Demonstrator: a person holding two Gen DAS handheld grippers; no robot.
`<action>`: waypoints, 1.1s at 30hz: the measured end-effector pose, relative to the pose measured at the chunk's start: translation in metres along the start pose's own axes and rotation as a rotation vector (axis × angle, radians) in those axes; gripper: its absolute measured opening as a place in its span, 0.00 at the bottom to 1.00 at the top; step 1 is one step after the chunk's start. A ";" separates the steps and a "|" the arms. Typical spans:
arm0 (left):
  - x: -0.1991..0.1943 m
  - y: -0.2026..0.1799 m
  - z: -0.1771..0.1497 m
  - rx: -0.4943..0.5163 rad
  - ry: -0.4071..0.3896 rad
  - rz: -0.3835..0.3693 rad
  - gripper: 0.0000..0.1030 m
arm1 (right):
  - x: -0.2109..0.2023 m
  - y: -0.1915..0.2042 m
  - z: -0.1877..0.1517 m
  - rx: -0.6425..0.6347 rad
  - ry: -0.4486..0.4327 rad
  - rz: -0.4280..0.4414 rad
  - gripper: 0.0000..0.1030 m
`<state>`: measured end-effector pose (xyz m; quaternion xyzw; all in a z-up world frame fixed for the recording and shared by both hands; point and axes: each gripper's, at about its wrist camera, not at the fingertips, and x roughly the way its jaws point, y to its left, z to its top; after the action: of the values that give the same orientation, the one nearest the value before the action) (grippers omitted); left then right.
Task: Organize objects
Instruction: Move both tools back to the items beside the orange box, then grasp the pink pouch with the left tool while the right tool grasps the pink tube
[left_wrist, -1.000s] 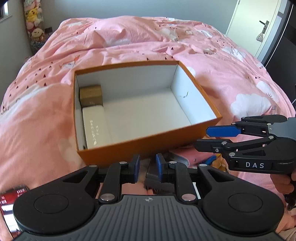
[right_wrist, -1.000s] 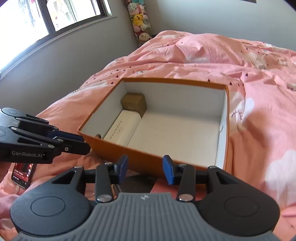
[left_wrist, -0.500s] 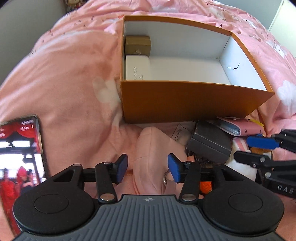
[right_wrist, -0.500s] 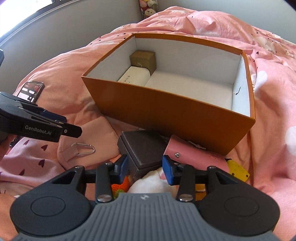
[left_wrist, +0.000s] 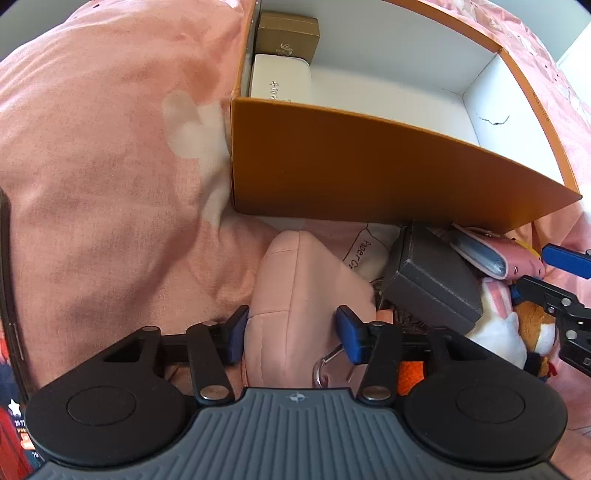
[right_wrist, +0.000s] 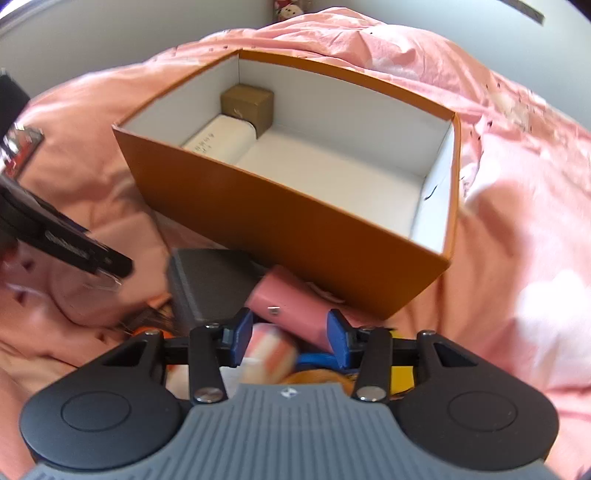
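An orange box (left_wrist: 369, 166) with a white inside sits on the pink bed and holds a gold box (left_wrist: 288, 35) and a white case (left_wrist: 280, 79) at its left end. My left gripper (left_wrist: 291, 334) is open, its jaws on either side of a pink pouch (left_wrist: 299, 291). My right gripper (right_wrist: 290, 334) is open over a pink wallet (right_wrist: 291, 306) and a plush toy (right_wrist: 266, 354). A dark grey box (left_wrist: 432, 284) lies between the pouch and the wallet. The box also shows in the right wrist view (right_wrist: 295, 218).
A phone (left_wrist: 11, 369) lies on the bed at the far left. A white cloth bag (left_wrist: 369, 251) with print lies under the grey box. A yellow tag (right_wrist: 402, 380) lies under my right gripper. The pink duvet (right_wrist: 517, 221) is rumpled all around.
Both grippers have dropped lower and closer to the pile in front of the box. The left jaws have opened wider around the pink pouch. The right gripper now hovers over the wallet and plush.
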<state>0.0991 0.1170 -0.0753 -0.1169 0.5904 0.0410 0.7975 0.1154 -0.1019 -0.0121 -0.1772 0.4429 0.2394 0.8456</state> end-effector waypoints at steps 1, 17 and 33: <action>-0.003 -0.003 0.000 0.005 -0.005 0.008 0.50 | 0.004 0.001 0.001 -0.046 0.009 -0.022 0.47; -0.021 -0.029 0.004 0.028 -0.013 -0.083 0.38 | 0.035 0.020 0.004 -0.416 0.112 -0.071 0.45; -0.048 -0.036 -0.007 0.082 -0.136 -0.055 0.27 | 0.015 0.029 0.013 -0.482 0.035 -0.078 0.23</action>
<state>0.0860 0.0843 -0.0267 -0.0971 0.5328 0.0028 0.8406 0.1153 -0.0676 -0.0198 -0.3948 0.3803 0.3023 0.7798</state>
